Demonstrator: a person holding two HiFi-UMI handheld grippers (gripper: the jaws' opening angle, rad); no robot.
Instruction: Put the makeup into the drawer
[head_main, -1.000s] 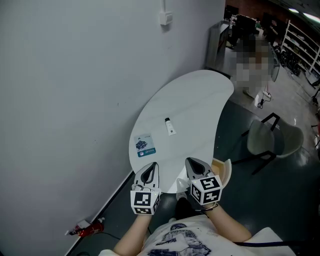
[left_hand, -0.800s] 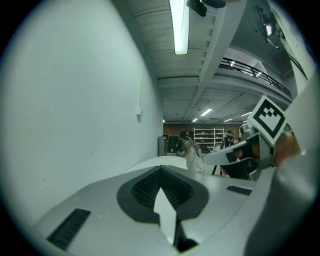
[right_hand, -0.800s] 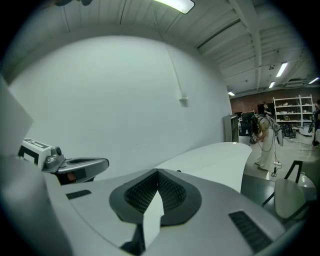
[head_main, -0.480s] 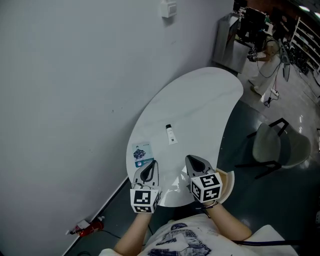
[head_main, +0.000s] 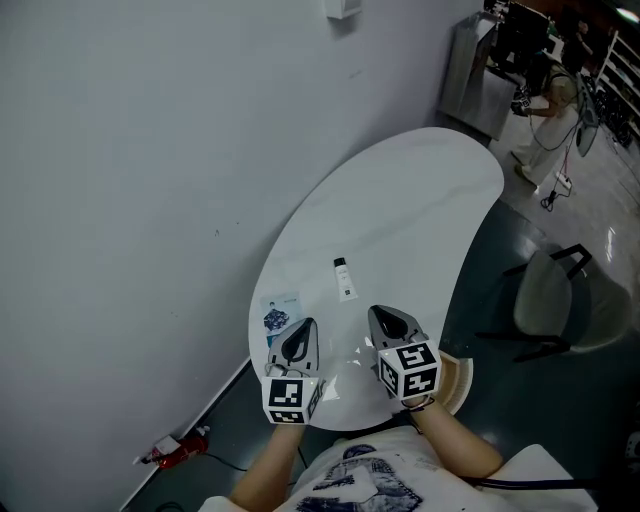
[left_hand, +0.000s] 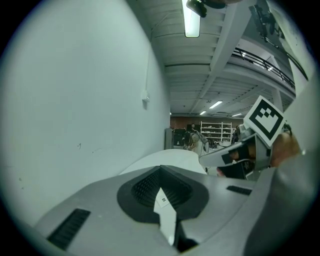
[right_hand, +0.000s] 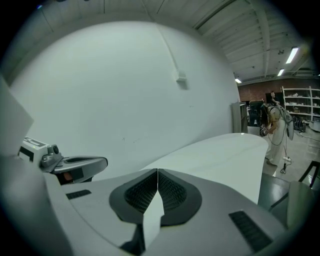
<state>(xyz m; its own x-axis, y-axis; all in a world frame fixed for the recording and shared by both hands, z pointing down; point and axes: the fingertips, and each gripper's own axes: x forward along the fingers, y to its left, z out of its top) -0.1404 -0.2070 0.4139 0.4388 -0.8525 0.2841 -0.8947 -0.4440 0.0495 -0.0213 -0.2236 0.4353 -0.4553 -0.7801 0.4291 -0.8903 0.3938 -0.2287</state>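
**Right now, both claws pinched closed on nothing; makeup lies loose on the table**

From the head view I have the left gripper (head_main: 300, 338) and the right gripper (head_main: 390, 325) side by side over the near end of the white curved table (head_main: 420, 200), which runs along the grey wall (head_main: 150, 200). In the left gripper view, the left gripper (left_hand: 160, 189) has its ribbed pads pressed together with nothing between them. The right gripper (right_hand: 157, 192) reads the same in its own view: pads meeting along one thin seam, no object caught. Each gripper shows at the edge of the other's view, apart from it.

The makeup tube (head_main: 344, 279), white with a dark cap, lies flat on the tabletop. It sits ahead of the two grippers, roughly between their lines, and touches neither of them. A small card (head_main: 279, 316) with blue print rests near the wall-side edge, just ahead of the left gripper.

A tan piece (head_main: 457, 377) shows under the table's near edge beside the right gripper; I cannot tell whether it is the drawer. A pale chair (head_main: 560, 300) stands off the table's right side, and a red object (head_main: 175, 452) lies on the floor by the wall.
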